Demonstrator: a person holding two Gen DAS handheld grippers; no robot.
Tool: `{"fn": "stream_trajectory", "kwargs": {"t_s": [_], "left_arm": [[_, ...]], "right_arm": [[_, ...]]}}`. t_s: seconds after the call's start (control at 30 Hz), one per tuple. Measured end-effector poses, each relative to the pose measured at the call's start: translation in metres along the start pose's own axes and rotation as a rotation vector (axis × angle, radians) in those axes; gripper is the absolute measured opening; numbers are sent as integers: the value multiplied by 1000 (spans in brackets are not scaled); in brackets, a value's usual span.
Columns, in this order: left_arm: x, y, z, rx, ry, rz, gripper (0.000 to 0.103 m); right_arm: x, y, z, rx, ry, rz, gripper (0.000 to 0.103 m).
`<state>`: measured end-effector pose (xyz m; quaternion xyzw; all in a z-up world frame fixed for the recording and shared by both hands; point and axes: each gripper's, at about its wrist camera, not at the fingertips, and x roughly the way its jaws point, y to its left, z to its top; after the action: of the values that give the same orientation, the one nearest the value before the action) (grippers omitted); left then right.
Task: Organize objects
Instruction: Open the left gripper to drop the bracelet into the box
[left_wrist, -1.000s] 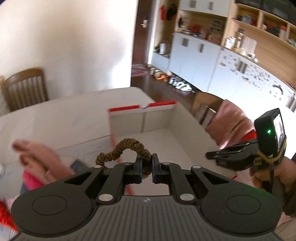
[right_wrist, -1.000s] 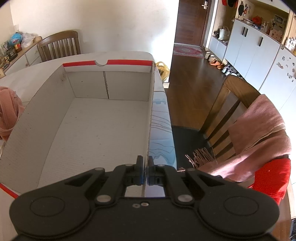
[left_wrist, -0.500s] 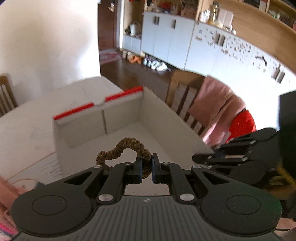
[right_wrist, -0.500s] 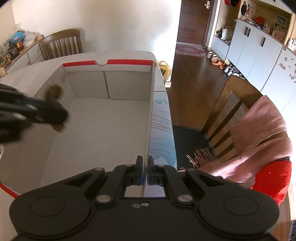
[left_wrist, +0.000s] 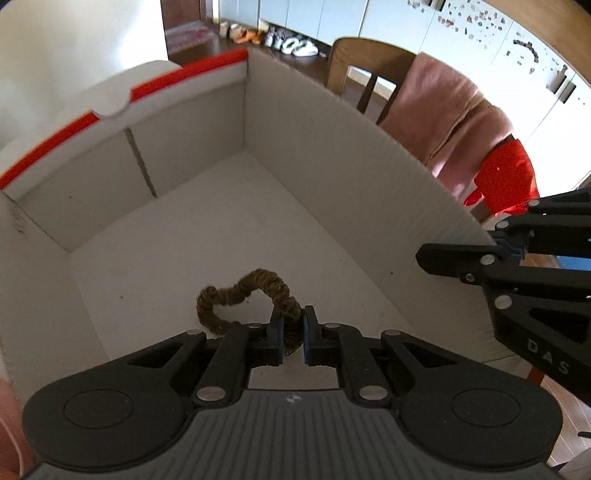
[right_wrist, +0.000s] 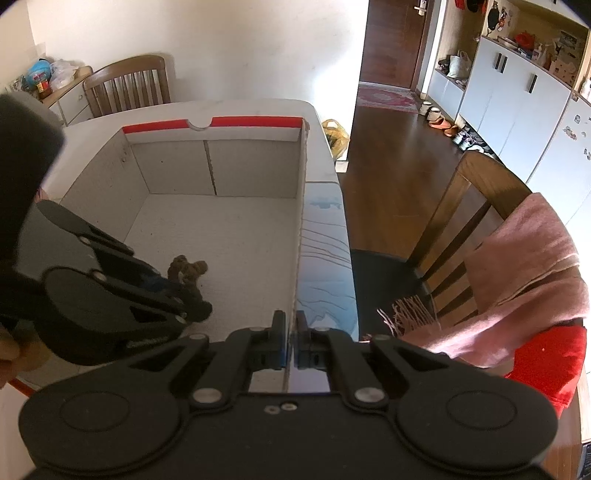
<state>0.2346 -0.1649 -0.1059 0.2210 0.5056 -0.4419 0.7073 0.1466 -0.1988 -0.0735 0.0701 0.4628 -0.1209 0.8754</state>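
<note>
Over the open white cardboard box (left_wrist: 332, 122) with red-edged far flap, left gripper (left_wrist: 293, 332) pinches a brown hair scrunchie (left_wrist: 243, 291), jaws clamped on one side of the loop, the rest hanging free above the box floor. Right gripper (right_wrist: 291, 339) sits at the box's right wall, jaws clenched on the wall's top edge. Box rests on a white bench (right_wrist: 255, 105). Wooden chair (right_wrist: 476, 206) beside it, pink scarf (right_wrist: 524, 266) draped over the back.
</note>
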Motion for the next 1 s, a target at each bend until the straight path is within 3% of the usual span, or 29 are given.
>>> {"fn": "stream_trajectory", "kwargs": {"t_s": [0.4,0.67,1.0], "left_arm": [[10,10,1,-28,72,-14,11],[-14,15,-4,-65,9,0,26],[-70,15,-15,-111,-124,35,26]], "right_arm": [[2,-1,2,-2,6,3,3],[2,-1,2,-3,8,2,3],[2,0,1,-14,9,0,3]]}}
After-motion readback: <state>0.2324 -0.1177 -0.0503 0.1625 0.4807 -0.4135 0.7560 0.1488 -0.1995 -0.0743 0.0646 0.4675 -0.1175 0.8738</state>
